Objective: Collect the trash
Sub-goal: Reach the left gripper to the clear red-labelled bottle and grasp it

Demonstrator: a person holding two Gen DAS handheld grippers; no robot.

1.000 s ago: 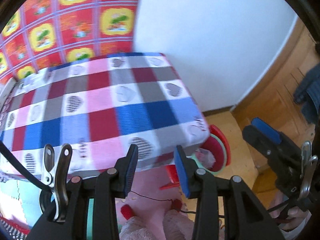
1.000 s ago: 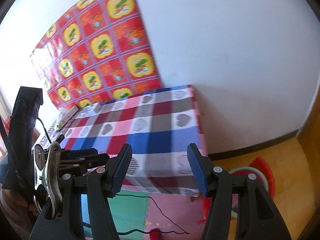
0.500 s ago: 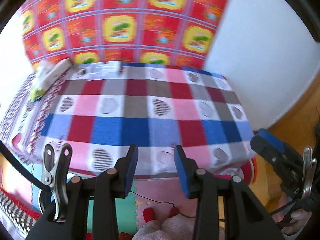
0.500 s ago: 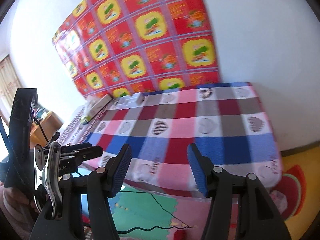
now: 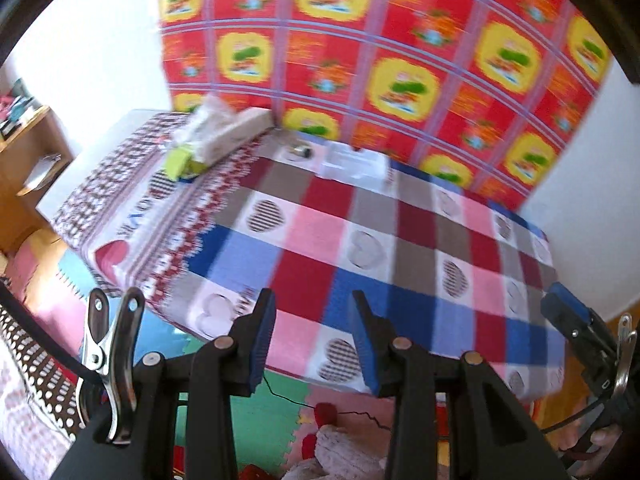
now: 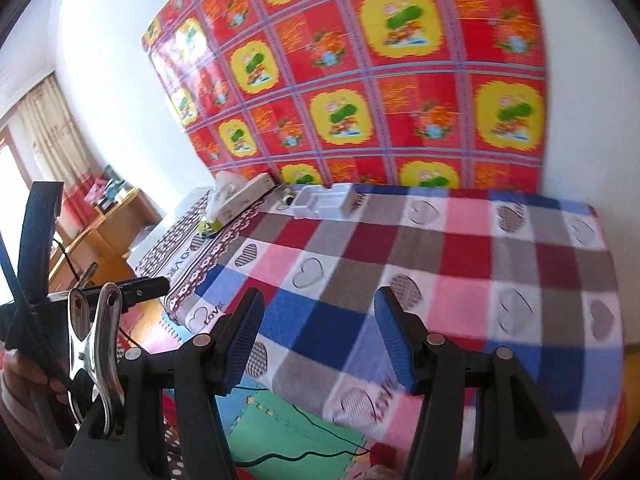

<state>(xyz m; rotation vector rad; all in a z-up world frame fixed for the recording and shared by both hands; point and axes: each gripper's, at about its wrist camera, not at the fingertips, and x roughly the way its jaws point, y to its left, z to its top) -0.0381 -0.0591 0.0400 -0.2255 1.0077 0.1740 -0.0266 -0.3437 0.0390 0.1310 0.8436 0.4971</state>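
A table under a checked heart-pattern cloth (image 5: 360, 240) (image 6: 440, 264) fills both views. At its far edge by the wall lie a white foam tray (image 6: 326, 202) (image 5: 354, 164), a tissue box (image 6: 244, 196) (image 5: 228, 132) and a yellow-green wrapper (image 5: 180, 162) (image 6: 208, 224). A small dark object (image 5: 302, 152) sits between box and tray. My left gripper (image 5: 312, 344) hangs open and empty over the near table edge. My right gripper (image 6: 320, 340) is open and empty too, wider, also short of the table's middle.
A red and yellow patterned sheet (image 6: 360, 80) hangs on the white wall behind the table. Wooden shelves (image 5: 28, 152) (image 6: 108, 224) stand at the left. Coloured foam floor mats (image 6: 288, 428) with a black cable lie below the near table edge.
Both views have swung left along the table, from its right end with the floor bin to its left part, bringing the tissue box, foam tray and wrapper into sight. Jaws unchanged.
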